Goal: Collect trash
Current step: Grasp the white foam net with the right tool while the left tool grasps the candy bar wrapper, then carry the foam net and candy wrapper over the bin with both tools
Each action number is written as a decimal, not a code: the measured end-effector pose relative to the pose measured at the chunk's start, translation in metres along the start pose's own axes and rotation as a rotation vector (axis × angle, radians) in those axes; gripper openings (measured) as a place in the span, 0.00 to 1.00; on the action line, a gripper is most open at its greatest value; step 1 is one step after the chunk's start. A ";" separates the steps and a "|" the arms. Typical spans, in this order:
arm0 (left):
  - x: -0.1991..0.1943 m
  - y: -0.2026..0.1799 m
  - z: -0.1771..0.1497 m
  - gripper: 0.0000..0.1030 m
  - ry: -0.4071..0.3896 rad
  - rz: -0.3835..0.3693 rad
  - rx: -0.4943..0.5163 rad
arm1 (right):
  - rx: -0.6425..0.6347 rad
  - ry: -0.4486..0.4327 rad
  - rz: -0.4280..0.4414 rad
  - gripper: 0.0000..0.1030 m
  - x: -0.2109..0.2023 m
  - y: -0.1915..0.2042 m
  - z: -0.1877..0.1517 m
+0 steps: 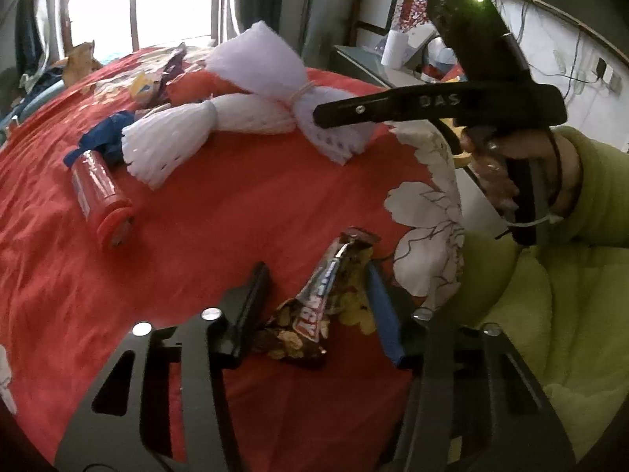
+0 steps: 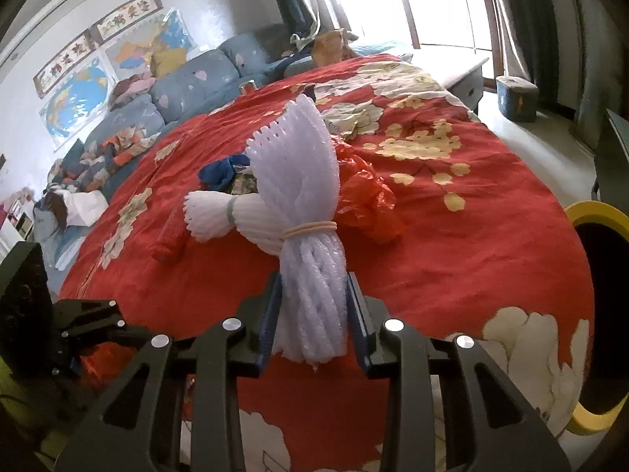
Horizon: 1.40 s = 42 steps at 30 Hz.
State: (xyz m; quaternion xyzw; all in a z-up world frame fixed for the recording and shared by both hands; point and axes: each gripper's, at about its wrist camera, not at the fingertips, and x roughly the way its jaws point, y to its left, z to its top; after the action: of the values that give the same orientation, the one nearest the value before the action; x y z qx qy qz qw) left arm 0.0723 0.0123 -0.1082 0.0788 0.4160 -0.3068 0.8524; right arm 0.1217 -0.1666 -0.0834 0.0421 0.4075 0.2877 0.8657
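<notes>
On the red flowered bedspread (image 1: 220,204) lies trash. In the left wrist view my left gripper (image 1: 316,271) is open, its fingers either side of a brown snack wrapper (image 1: 318,306) lying on the cloth. My right gripper (image 2: 314,299) is shut on the near end of a white foam-net bundle (image 2: 298,196) tied with a rubber band; it also shows in the left wrist view (image 1: 259,67), with the right gripper's finger (image 1: 377,110) across it. A second foam net (image 1: 177,133), a red tube (image 1: 100,192), blue wrapper (image 1: 106,133) and red plastic bag (image 2: 365,200) lie nearby.
A yellow-rimmed bin (image 2: 601,314) with a dark inside stands at the bed's right edge. More wrappers (image 1: 157,78) lie at the far side. A blue sofa (image 2: 177,90) piled with clothes is behind the bed. A side table (image 1: 377,67) stands to the right.
</notes>
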 end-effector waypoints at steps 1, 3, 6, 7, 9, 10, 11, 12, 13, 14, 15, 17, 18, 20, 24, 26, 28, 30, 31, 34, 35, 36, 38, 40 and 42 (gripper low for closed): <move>0.000 0.002 0.000 0.32 0.001 0.005 -0.007 | 0.002 -0.004 -0.002 0.30 -0.001 -0.001 0.000; 0.001 0.003 0.000 0.23 0.001 0.017 -0.014 | 0.007 -0.013 -0.005 0.30 -0.005 -0.003 0.000; 0.002 0.006 0.001 0.13 0.000 0.034 -0.029 | 0.016 -0.027 -0.003 0.29 -0.011 -0.005 0.000; 0.002 0.007 0.001 0.12 0.000 0.037 -0.035 | 0.016 -0.029 -0.001 0.29 -0.012 -0.006 0.001; 0.002 0.006 0.003 0.11 -0.006 0.043 -0.044 | 0.018 -0.035 0.005 0.28 -0.015 -0.006 0.000; 0.002 0.005 0.005 0.11 -0.010 0.052 -0.046 | 0.016 -0.038 0.006 0.28 -0.017 -0.007 0.000; 0.002 0.005 0.006 0.11 -0.012 0.056 -0.048 | 0.014 -0.039 0.008 0.28 -0.018 -0.006 0.000; 0.002 0.004 0.007 0.10 -0.017 0.060 -0.049 | 0.012 -0.039 0.013 0.28 -0.019 -0.006 0.000; 0.001 0.003 0.009 0.10 -0.025 0.062 -0.054 | 0.009 -0.041 0.017 0.28 -0.020 -0.005 0.000; 0.001 0.003 0.010 0.10 -0.031 0.061 -0.060 | 0.000 -0.044 0.021 0.28 -0.021 -0.003 0.000; 0.000 0.003 0.013 0.10 -0.038 0.062 -0.064 | -0.007 -0.046 0.024 0.28 -0.022 -0.001 -0.001; -0.001 0.001 0.017 0.10 -0.050 0.064 -0.066 | -0.020 -0.050 0.032 0.27 -0.025 0.002 -0.001; -0.003 0.001 0.019 0.10 -0.059 0.065 -0.068 | -0.028 -0.053 0.036 0.27 -0.027 0.004 -0.001; -0.005 0.000 0.023 0.10 -0.075 0.067 -0.079 | -0.039 -0.063 0.039 0.27 -0.030 0.006 -0.001; -0.011 0.000 0.034 0.10 -0.111 0.080 -0.103 | -0.042 -0.089 0.031 0.27 -0.037 0.006 0.002; -0.013 0.000 0.041 0.10 -0.129 0.085 -0.115 | -0.038 -0.102 0.027 0.27 -0.040 0.004 0.004; -0.015 0.000 0.047 0.10 -0.145 0.089 -0.125 | -0.029 -0.114 0.021 0.27 -0.044 0.001 0.006; -0.016 -0.001 0.053 0.10 -0.160 0.093 -0.132 | -0.027 -0.122 0.016 0.27 -0.046 -0.002 0.007; -0.016 -0.002 0.057 0.10 -0.169 0.094 -0.136 | -0.026 -0.128 0.014 0.27 -0.047 -0.003 0.008; -0.016 -0.004 0.067 0.10 -0.187 0.099 -0.145 | -0.021 -0.146 0.004 0.27 -0.052 -0.006 0.010; -0.016 -0.005 0.070 0.10 -0.193 0.104 -0.152 | -0.021 -0.153 0.002 0.27 -0.054 -0.007 0.010; -0.015 -0.005 0.073 0.10 -0.197 0.103 -0.164 | -0.021 -0.159 -0.001 0.27 -0.056 -0.008 0.011; -0.015 -0.002 0.078 0.10 -0.204 0.096 -0.192 | -0.019 -0.171 -0.007 0.27 -0.060 -0.010 0.012; -0.016 0.000 0.081 0.10 -0.215 0.098 -0.213 | -0.015 -0.182 -0.012 0.27 -0.063 -0.012 0.013; -0.017 -0.001 0.085 0.10 -0.223 0.106 -0.215 | -0.011 -0.189 -0.017 0.27 -0.065 -0.013 0.013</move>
State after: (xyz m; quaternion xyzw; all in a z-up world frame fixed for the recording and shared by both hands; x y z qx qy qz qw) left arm 0.1205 -0.0140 -0.0406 -0.0257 0.3445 -0.2217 0.9119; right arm 0.1046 -0.2102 -0.0344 0.0605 0.3228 0.2773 0.9029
